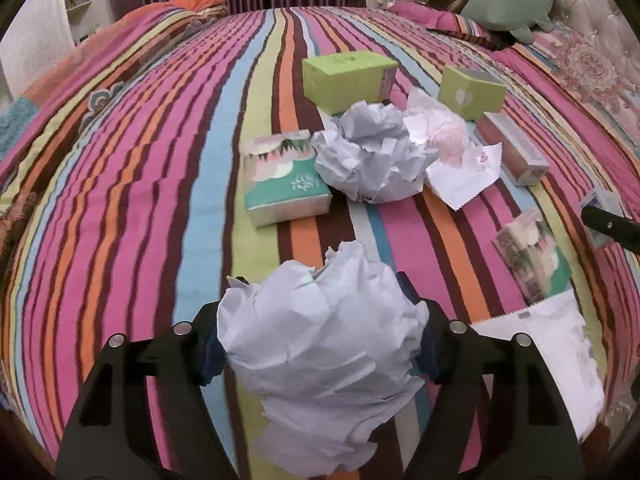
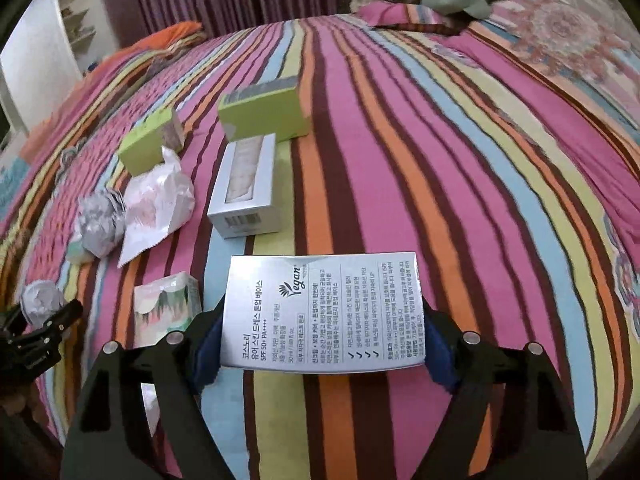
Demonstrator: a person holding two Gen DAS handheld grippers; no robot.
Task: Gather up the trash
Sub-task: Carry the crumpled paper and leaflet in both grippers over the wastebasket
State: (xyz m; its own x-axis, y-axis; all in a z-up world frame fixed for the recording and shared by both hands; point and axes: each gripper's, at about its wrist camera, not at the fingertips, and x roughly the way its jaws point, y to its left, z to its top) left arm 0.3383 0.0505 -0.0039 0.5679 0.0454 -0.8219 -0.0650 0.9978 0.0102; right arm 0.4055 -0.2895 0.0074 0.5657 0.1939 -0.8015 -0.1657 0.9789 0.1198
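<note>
The left tongs (image 1: 320, 344) clamp a paper ball (image 1: 320, 344) that hides their tips. The right tongs (image 2: 324, 336) grip a silver box (image 2: 324, 312) by its sides. Farther on the bed (image 1: 160, 160), another ball (image 1: 372, 152) half covers a wrapper (image 1: 460, 160).

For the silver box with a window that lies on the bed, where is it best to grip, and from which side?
Grip the windowed silver box across its two long side walls, near the middle, coming down from above. It lies flat, long and narrow. A green box probably blocks its far end; the right side is bare bedspread.
</note>
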